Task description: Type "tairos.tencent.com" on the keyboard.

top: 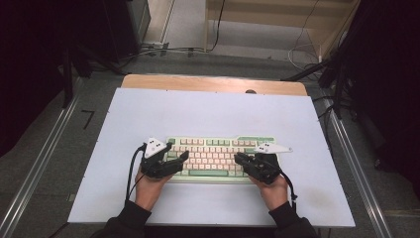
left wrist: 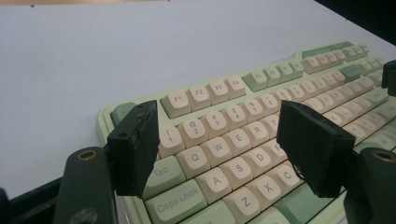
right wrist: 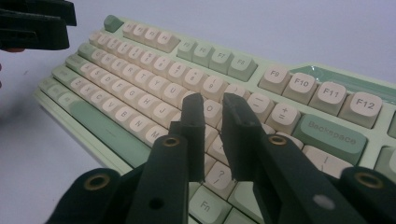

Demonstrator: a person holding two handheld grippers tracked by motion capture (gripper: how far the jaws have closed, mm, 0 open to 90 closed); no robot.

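Both tools sit over the keyboard (top: 218, 157), which lies flat near the front middle of the pale surface (top: 208, 111), long side toward the person. The left tool (top: 182, 158) hovers over the left end with its jaws wide apart and nothing between them; its own view looks past them to the Tab, Q and A keys. The right tool (top: 238, 159) hangs over the right half with its jaws standing only a narrow gap apart, nothing clamped, above the keys near P and the slash key.

Judging by its look, the keyboard is a stiff, fairly heavy slab with a smooth plastic case, so it would likely slide on the surface rather than flex. The keycaps are small, loose-fitting and springy; a pinch on one could pull it off or press it. For moving the whole board, the short end edges of the case seem the safest hold, one tool per end. For pressing, a nearly closed jaw tip suits a single key.

Hidden points: the near edge under the hands, the underside and feet, and whether either tool touches a key. Far keys in the left gripper view blur out.
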